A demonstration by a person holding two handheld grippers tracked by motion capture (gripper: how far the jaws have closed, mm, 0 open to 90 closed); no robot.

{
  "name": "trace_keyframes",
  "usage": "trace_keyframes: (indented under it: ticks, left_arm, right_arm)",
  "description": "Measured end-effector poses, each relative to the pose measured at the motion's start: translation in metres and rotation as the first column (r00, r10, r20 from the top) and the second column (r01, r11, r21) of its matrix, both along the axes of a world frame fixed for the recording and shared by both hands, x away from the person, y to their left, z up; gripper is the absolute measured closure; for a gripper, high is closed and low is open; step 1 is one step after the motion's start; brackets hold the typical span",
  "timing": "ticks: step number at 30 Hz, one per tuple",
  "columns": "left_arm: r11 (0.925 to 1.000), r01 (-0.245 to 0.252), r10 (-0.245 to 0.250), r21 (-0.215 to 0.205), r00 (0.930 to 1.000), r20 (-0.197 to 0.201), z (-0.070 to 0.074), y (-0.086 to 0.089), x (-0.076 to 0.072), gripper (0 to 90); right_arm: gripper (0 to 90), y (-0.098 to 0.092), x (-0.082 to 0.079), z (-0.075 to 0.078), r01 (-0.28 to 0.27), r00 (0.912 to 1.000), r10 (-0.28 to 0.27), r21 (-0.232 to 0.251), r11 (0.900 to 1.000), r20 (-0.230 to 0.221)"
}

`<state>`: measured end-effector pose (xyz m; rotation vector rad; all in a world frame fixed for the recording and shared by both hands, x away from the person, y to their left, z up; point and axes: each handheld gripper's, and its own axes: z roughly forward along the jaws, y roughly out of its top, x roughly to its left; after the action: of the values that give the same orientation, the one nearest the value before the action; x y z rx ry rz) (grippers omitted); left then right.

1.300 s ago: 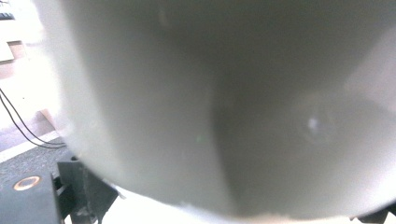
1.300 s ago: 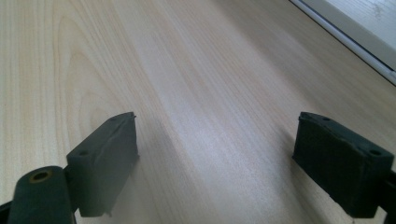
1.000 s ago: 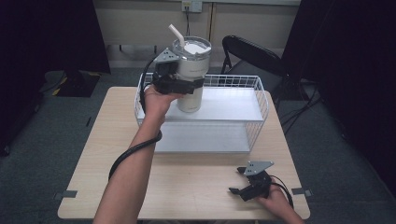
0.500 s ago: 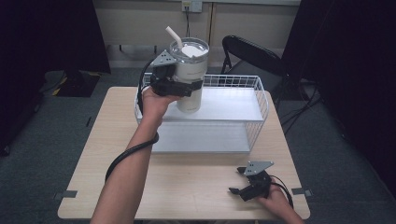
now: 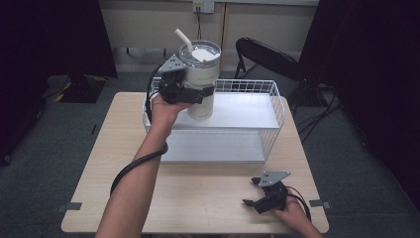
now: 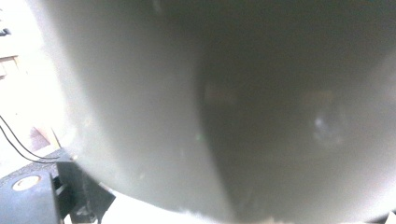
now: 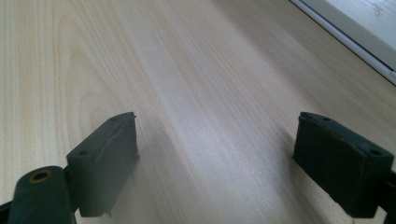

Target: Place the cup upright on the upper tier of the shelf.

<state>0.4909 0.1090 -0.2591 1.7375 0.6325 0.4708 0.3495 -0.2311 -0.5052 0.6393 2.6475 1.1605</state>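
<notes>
Left gripper (image 5: 195, 91): jaws clamped on white tumbler (image 5: 200, 79), lidded, with straw (image 5: 182, 39), held upright above wire basket (image 5: 275, 106) at table's (image 5: 198, 193) 12 o'clock side. Right gripper (image 5: 253, 192): jaws spread wide, nothing between, low over bare wood at 5 o'clock. Folding chair (image 5: 267, 57) beyond basket.

black tongs (image 5: 260, 197), grey plates, trailing cables
</notes>
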Motion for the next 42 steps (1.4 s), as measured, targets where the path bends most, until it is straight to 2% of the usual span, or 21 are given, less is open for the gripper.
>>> trace_keyframes:
  ticks: [9,19,24,30,31,33,36,42]
  left_arm:
    - [0.9998,-0.001,0.001,-0.018,0.9999,-0.014,-0.003,0.001,0.000,8.7]
    - [1.0000,0.002,-0.002,-0.009,0.9996,-0.027,-0.007,0.004,0.000,7.7]
    - [0.9995,0.003,-0.004,-0.031,0.9990,-0.043,-0.012,0.006,-0.002,7.5]
    - [1.0000,0.001,-0.001,0.002,0.9992,-0.041,-0.014,0.008,-0.004,8.3]
    - [0.9998,0.000,0.001,0.020,0.9993,-0.037,-0.015,0.008,-0.005,8.3]
    - [0.9998,0.007,-0.006,0.017,0.9988,-0.048,-0.016,0.010,-0.006,8.6]
    - [0.9991,0.009,-0.006,0.041,0.9985,-0.054,-0.016,0.012,-0.007,9.2]
    - [0.9981,0.008,-0.005,0.060,0.9980,-0.063,-0.018,0.015,-0.010,10.5]
  right_arm:
    - [13.1,0.000,0.000,0.000,0.000,1.0000,0.000,0.000,1.000,-0.001]
    - [13.1,0.000,0.000,0.000,0.000,1.0000,0.000,0.001,1.000,-0.002]
    - [13.1,0.000,0.000,0.000,0.000,1.0000,0.000,0.000,1.000,-0.001]
    - [13.1,0.000,0.000,0.000,0.000,1.0000,0.000,0.000,1.000,-0.001]
    - [13.1,0.000,0.000,0.000,0.000,1.0000,0.000,0.000,1.000,-0.001]
    - [13.1,0.000,0.000,0.000,0.000,1.0000,0.000,0.000,1.000,-0.001]
    - [13.1,0.000,0.000,0.000,0.000,1.0000,0.000,0.000,1.000,-0.001]
    - [13.1,0.000,0.000,0.000,0.001,1.0000,-0.001,0.000,1.000,-0.002]
